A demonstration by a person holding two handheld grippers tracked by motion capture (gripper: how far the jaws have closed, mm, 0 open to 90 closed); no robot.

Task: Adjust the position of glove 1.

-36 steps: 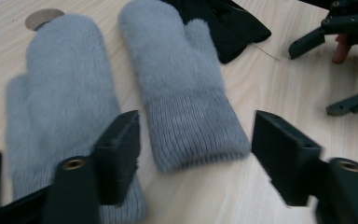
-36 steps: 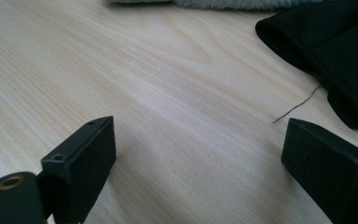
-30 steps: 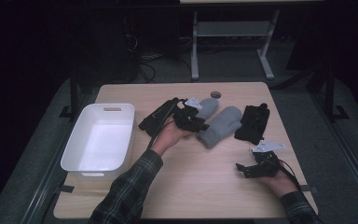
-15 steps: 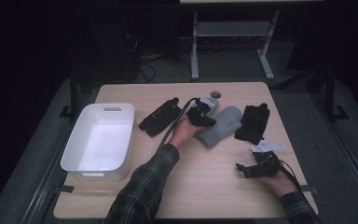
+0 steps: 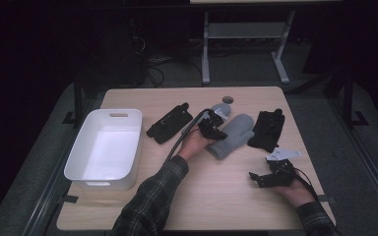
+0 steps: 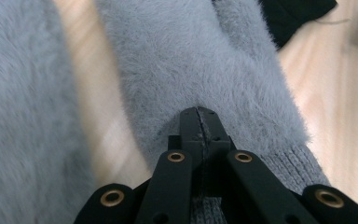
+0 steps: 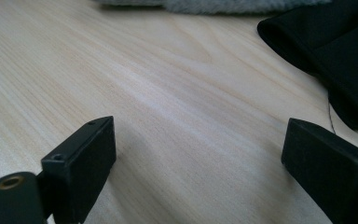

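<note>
Left gripper view, left gripper [image 6: 198, 112] pinching grey mitten [image 6: 205, 70], cuff cut off, right gripper [image 7: 198, 154] jaws apart.

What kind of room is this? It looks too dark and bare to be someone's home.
Probably a lab or studio set up for recording, not a home. A lone wooden table stands on grey floor in a darkened room, loose cables trail behind it, and a hand-held gripper pinches a grey mitten.

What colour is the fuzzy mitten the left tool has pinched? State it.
Light grey, the mitten shows best in the left gripper view, pinched by the left tool.
</note>
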